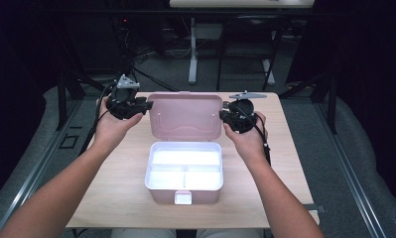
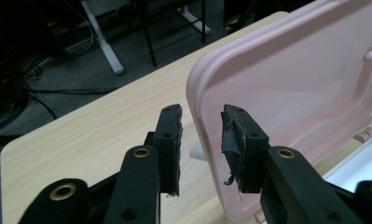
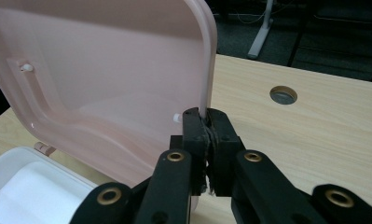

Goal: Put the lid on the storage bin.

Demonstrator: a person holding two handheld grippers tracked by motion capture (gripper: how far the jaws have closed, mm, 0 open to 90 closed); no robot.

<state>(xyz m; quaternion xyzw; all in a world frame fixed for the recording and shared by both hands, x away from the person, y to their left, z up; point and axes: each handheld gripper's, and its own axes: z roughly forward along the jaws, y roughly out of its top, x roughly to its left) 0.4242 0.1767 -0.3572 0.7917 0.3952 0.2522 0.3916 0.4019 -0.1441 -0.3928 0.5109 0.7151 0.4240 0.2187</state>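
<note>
A pink box (image 1: 183,194) with a white divided inside stands open mid-table, its pink lid (image 1: 185,116) raised upright at the back. My right gripper (image 1: 223,115) is shut on the lid's right edge; in the right gripper view its jaws (image 3: 205,119) pinch the rim of the lid (image 3: 104,70). My left gripper (image 1: 146,105) sits at the lid's left edge. In the left gripper view its jaws (image 2: 202,128) stand open astride the lid's rim (image 2: 291,84), with a gap at each pad.
The wooden table (image 1: 121,193) has bare room left, right and in front of the box. A round cable hole (image 3: 283,94) lies in the tabletop to the right of the lid. Desk legs and cables stand on the dark floor beyond the table's far edge.
</note>
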